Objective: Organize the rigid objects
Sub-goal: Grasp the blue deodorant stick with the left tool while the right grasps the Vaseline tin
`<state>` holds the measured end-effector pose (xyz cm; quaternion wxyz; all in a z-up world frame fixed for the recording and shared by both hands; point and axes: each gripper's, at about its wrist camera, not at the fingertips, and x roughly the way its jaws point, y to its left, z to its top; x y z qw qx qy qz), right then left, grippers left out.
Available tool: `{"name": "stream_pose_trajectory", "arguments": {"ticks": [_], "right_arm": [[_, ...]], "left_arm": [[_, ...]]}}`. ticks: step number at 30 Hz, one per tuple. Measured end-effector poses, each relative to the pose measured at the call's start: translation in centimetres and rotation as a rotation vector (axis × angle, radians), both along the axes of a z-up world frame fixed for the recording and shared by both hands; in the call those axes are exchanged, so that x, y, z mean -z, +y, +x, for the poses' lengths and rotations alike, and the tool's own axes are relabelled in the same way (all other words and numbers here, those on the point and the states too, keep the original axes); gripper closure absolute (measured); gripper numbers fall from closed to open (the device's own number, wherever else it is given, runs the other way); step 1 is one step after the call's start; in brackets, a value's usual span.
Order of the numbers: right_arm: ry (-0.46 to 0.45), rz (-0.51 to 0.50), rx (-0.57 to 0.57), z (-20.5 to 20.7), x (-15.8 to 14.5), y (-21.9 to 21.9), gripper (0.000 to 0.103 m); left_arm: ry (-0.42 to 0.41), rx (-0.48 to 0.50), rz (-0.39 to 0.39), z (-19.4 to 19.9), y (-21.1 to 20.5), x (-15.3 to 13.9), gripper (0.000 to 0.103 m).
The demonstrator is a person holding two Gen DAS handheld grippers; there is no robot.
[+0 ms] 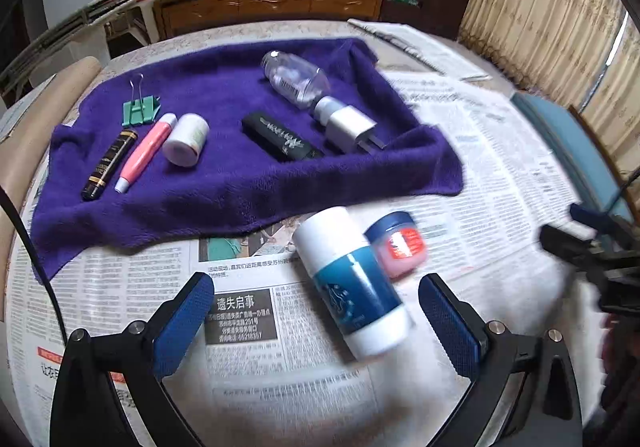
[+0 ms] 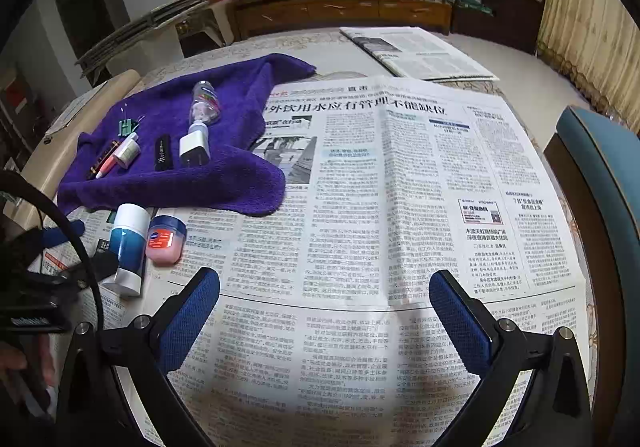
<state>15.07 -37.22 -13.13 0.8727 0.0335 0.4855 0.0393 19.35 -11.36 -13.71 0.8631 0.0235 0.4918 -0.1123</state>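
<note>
A: What lies on the purple towel [image 1: 224, 183], from its left edge to its right edge?

B: First a green binder clip [image 1: 140, 112] near the far left corner. In front of it lie a black tube with gold bands [image 1: 109, 166], a pink pen-shaped stick [image 1: 145, 151] and a small white jar [image 1: 186, 140] on its side, all 3 close together. Toward the middle there is a black rectangular case [image 1: 283, 138] with pale writing. Then a white charger plug [image 1: 352, 130], and behind it a clear bottle [image 1: 297, 78] lying on its side, its cap just beside the plug.

A: And on the newspaper [image 1: 500, 175] that covers the table?

B: Just in front of the towel's near edge lies a white bottle with a blue band [image 1: 352, 283], tilted, on its side. A small pink jar with a blue lid and red label [image 1: 396, 245] is at its right side, touching or nearly touching; I cannot tell which, the picture is blurred.

A: How are the tongs?

B: The left gripper [image 1: 316, 311] is spread fully wide and holds nothing; the white bottle lies between its blue pads [image 1: 182, 323] but they do not press it. The right gripper [image 2: 324, 311] is also fully wide and empty, above bare newspaper, with the 2 containers off to its left.
</note>
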Motion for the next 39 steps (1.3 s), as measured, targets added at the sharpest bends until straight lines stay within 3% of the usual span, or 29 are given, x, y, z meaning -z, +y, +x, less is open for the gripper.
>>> {"name": "stream_pose_trajectory", "arguments": {"ticks": [3,5,7,13,15,17,27,33,39], "right_arm": [[-0.012,0.010,-0.003,-0.3,-0.4,-0.2,0.000],[-0.010,0.017,-0.010,-0.3,-0.5,-0.2,0.000],[-0.004,0.023,-0.012,-0.3,-0.5,-0.2,0.000],[0.000,0.033,-0.019,-0.4,-0.5,-0.1,0.000],[-0.001,0.038,-0.019,-0.5,-0.5,-0.1,0.000],[0.004,0.047,-0.019,-0.4,-0.3,-0.2,0.000],[0.035,0.146,-0.081,0.2,1.3,3.0,0.003],[-0.001,0.081,-0.164,0.2,1.3,8.1,0.012],[0.009,0.035,-0.158,0.9,2.3,11.2,0.023]], "left_arm": [[0.023,-0.026,0.007,0.2,0.5,1.2,0.000],[-0.004,-0.040,0.015,0.0,1.2,1.4,0.001],[-0.029,-0.015,0.006,0.0,1.3,1.3,0.008],[-0.066,0.046,0.040,-0.6,0.2,1.0,0.041],[-0.085,0.068,0.040,-1.2,-0.1,0.8,0.060],[-0.095,0.083,0.034,-1.6,-0.2,0.6,0.069],[-0.108,0.053,-0.013,-1.9,3.9,0.0,0.069],[-0.101,0.034,-0.002,-2.0,7.5,-0.5,0.069],[-0.121,0.047,-0.004,-2.6,9.8,-1.2,0.069]]}}
